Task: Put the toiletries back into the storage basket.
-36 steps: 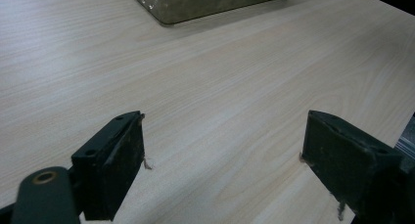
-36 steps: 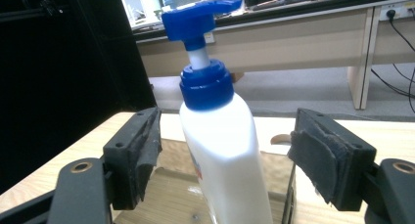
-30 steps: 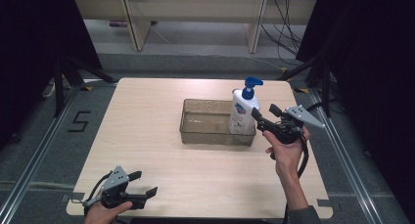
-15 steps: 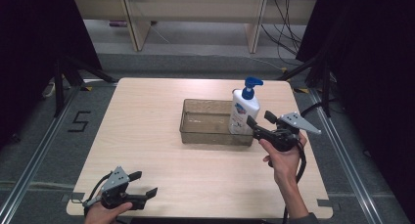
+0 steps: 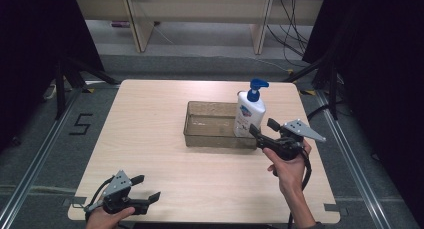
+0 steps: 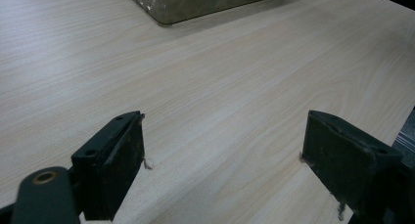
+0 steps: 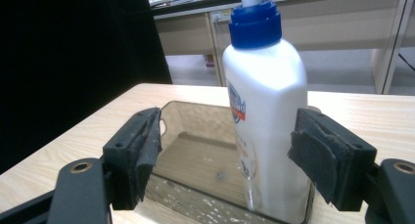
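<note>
A white pump bottle (image 5: pixel 249 111) with a blue cap stands upright in the right end of a clear rectangular bin (image 5: pixel 200 134) on the wooden table. In the right gripper view the bottle (image 7: pixel 266 111) rises just beyond the jaws, inside the bin (image 7: pixel 195 160). My right gripper (image 5: pixel 263 128) is open, just right of the bin and pointing at the bottle's lower half; its jaws stand wide with nothing between them (image 7: pixel 225 160). My left gripper (image 5: pixel 146 187) rests open near the table's front left edge, pointing right, and holds nothing (image 6: pixel 222 165).
The light wooden table (image 5: pixel 150 114) is bare around the bin. A corner of the bin (image 6: pixel 195 4) lies far ahead of the left gripper. Shelving and cables stand beyond the table's far edge, dark curtains at both sides.
My right gripper has moved down and left, closer to the bottle's lower part. The left gripper has stayed put.
</note>
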